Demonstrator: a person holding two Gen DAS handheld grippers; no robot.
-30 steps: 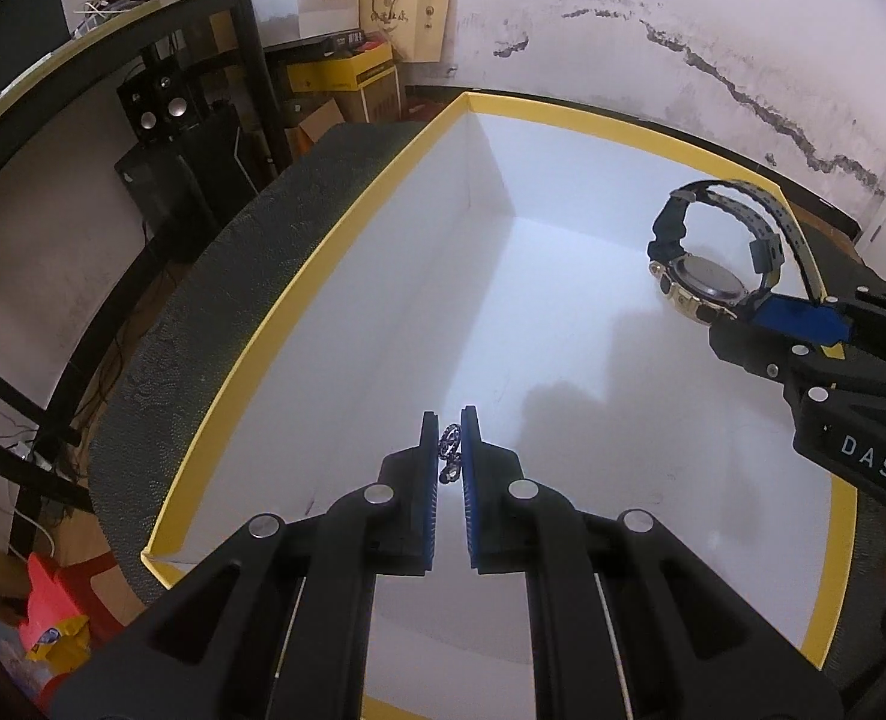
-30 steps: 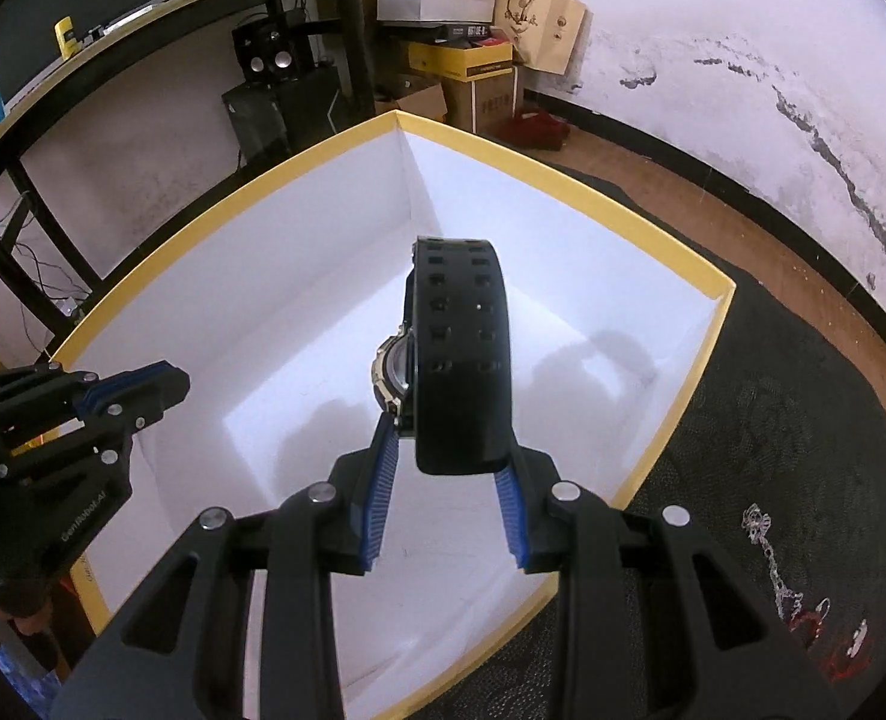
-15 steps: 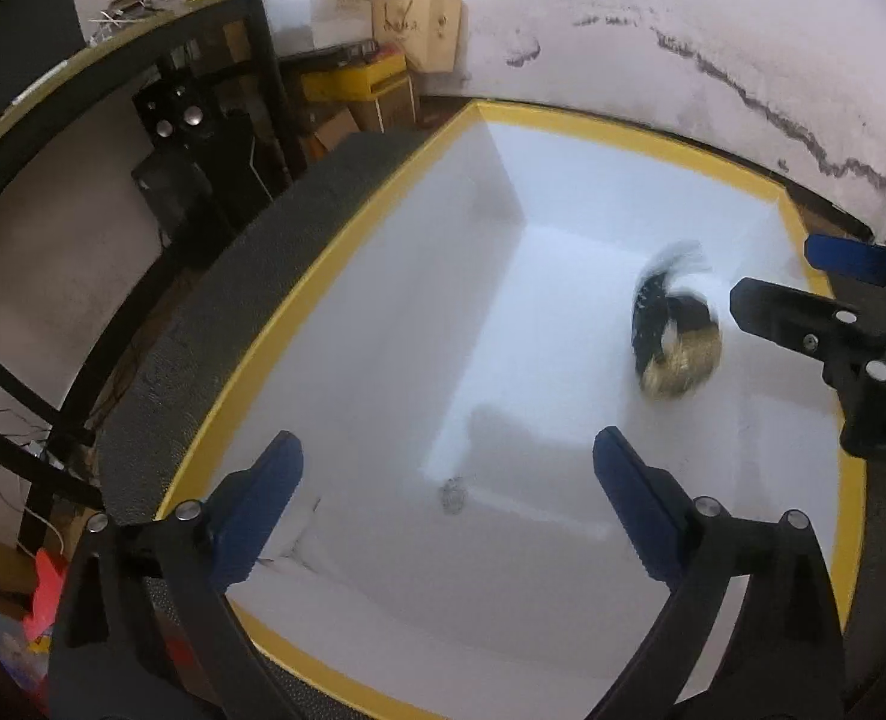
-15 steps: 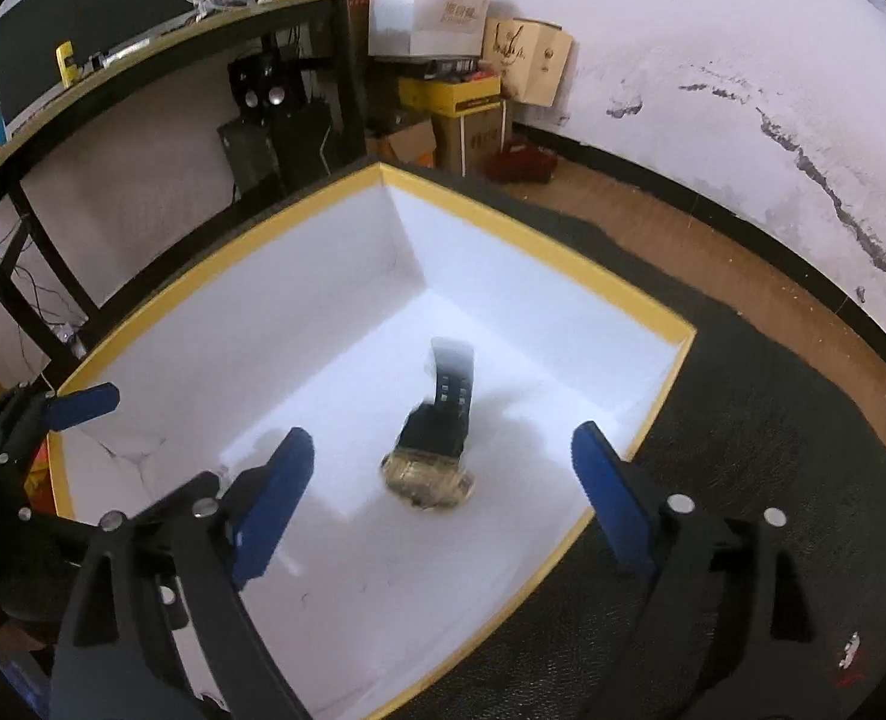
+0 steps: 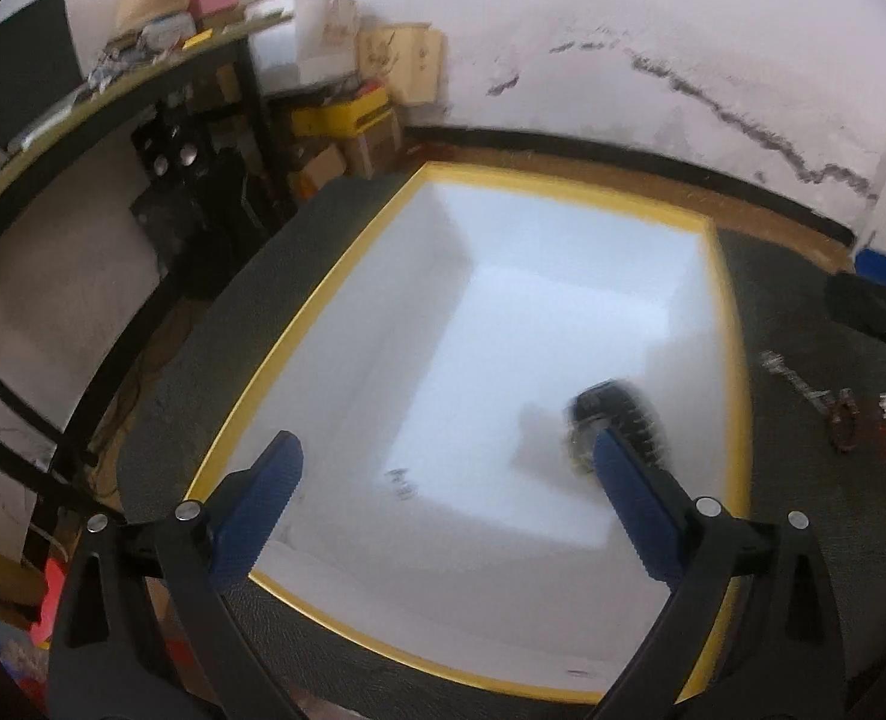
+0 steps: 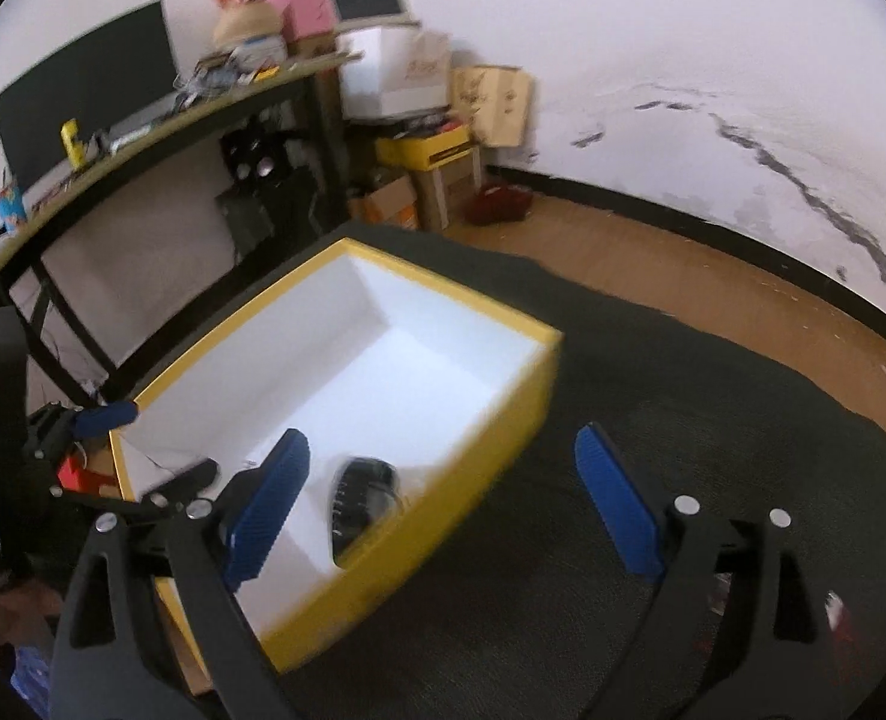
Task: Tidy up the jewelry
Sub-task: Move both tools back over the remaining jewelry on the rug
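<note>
The watch (image 5: 620, 420) lies on the white floor of the box (image 5: 275, 360), near its right wall; it is blurred, and the left gripper's right finger covers part of it. In the right wrist view the box's yellow wall cuts off its lower part (image 6: 362, 501). A small dark piece (image 5: 404, 480) lies on the floor to its left, too small to make out. On the dark mat (image 5: 803, 480) right of the box lie a chain (image 5: 800, 381) and other bits, blurred. The left gripper (image 5: 443, 498) hangs over the box's near end, jaws wide, empty. The right gripper (image 6: 443, 495) is wide too, empty, above the box's right wall and the mat.
</note>
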